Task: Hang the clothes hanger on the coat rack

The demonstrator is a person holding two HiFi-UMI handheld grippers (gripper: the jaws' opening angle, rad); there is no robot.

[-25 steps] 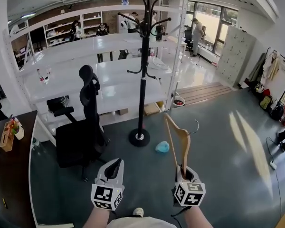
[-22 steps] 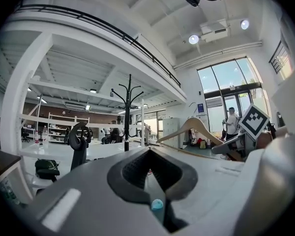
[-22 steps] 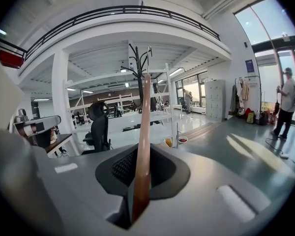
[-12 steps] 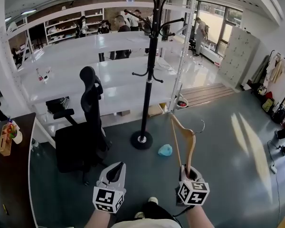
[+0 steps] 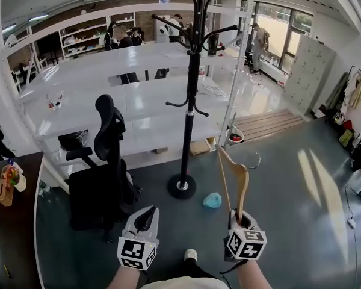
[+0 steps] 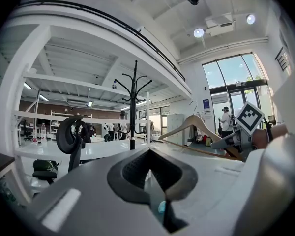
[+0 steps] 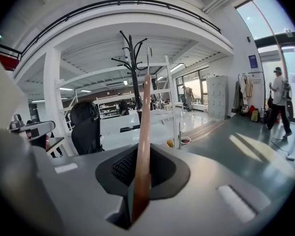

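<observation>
Grey floor [image 5: 289, 209] fills the lower frame, with white shelving behind. Black coat rack [image 5: 189, 101] stands upright at centre. Black office chair [image 5: 105, 155] stands to its left, and a blue object [image 5: 212, 200] lies on the floor just right of its base. Right gripper [image 5: 240, 217], lower right of centre, is clamped on one end of the wooden clothes hanger [image 7: 143, 132]. The hanger rises from the jaws, metal hook uppermost, well apart from the rack. Left gripper [image 5: 145, 214], lower left of centre: jaws together, nothing between them.
</observation>
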